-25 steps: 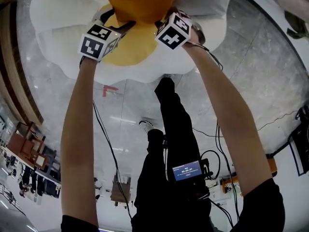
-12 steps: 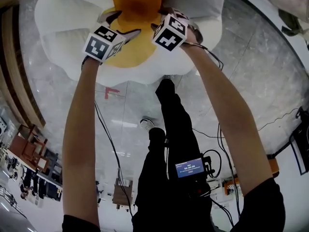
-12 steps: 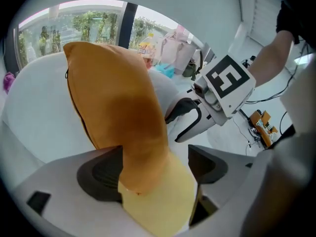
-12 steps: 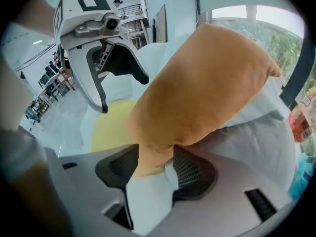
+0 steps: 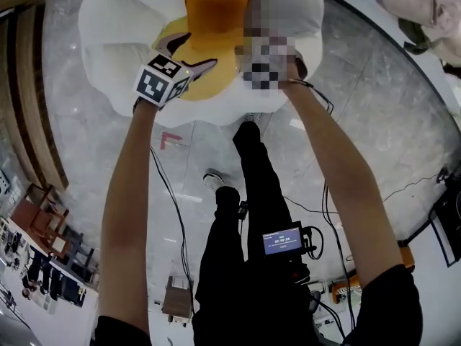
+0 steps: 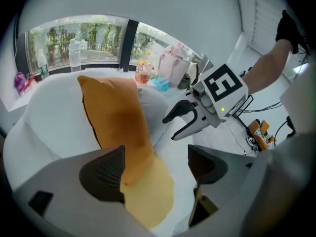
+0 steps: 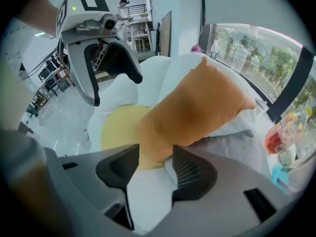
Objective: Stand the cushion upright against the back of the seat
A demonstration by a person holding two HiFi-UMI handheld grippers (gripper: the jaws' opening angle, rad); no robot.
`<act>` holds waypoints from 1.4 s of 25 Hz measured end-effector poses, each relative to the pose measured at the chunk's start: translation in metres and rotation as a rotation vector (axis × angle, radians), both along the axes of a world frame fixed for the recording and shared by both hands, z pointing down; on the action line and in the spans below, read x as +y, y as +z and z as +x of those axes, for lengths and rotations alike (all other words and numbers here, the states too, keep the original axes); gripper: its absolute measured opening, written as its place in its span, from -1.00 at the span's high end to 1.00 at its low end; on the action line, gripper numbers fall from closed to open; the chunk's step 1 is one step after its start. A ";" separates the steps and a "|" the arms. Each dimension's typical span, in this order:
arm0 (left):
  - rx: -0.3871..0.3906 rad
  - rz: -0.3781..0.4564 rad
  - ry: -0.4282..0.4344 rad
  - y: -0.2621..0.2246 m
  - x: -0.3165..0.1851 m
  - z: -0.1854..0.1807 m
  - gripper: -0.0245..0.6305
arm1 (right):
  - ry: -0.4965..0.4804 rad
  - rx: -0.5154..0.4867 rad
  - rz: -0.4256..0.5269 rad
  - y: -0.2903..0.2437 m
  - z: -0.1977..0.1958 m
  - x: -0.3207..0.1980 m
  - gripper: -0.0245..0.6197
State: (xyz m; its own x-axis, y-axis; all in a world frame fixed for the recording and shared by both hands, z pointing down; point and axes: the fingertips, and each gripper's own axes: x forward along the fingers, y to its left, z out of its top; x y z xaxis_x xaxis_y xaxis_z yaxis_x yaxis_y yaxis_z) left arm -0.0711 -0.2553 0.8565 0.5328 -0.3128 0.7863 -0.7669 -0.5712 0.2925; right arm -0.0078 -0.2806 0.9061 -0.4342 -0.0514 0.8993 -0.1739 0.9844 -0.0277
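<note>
1. Head view: orange cushion [image 5: 215, 6] at top centre, standing against the back of the white seat [image 5: 108, 56].
2. Left gripper view: left gripper [image 6: 155, 167] just opened, jaws wide apart; cushion's lower end between them at lower centre, ungripped.
3. Right gripper view: right gripper [image 7: 155, 171] just opened, then narrowed slightly, jaws apart; cushion's corner between them at centre, ungripped.

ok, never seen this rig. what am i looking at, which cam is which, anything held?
No robot here: a person holds a two-jaw tool in each hand. The top-down picture comes from a camera on the person's head. The other two ride on the left tool and right tool, each looking along its own jaws. Below is a white seat with a yellow centre; an orange cushion stands upright against its back. Both tools' jaws have just been opening and now stand apart. Cushion and seat show beyond the gaps, but no pad presses on them, so nothing is held.
</note>
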 end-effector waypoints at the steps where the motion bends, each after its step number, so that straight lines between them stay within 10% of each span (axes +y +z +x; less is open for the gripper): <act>1: 0.005 0.002 -0.003 -0.011 0.007 0.001 -0.32 | -0.011 0.003 0.013 -0.011 0.001 0.004 0.22; 13: 0.070 0.043 -0.048 -0.167 0.108 0.004 -0.29 | 0.093 0.019 0.056 -0.165 0.034 0.089 0.28; 25: 0.080 0.132 -0.028 -0.291 0.213 -0.035 0.18 | 0.174 0.003 0.167 -0.303 0.005 0.205 0.32; 35: 0.261 0.269 -0.140 -0.389 0.308 -0.052 0.56 | 0.151 -0.177 0.284 -0.416 -0.039 0.305 0.48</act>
State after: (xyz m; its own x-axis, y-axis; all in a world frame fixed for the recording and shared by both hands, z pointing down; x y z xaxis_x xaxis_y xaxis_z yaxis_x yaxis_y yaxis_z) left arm -0.1231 0.0524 0.4671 0.6413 -0.5728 0.5105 -0.7626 -0.5489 0.3422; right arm -0.0471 0.0246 0.4903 -0.5504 -0.3633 0.7517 -0.3347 0.9209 0.2001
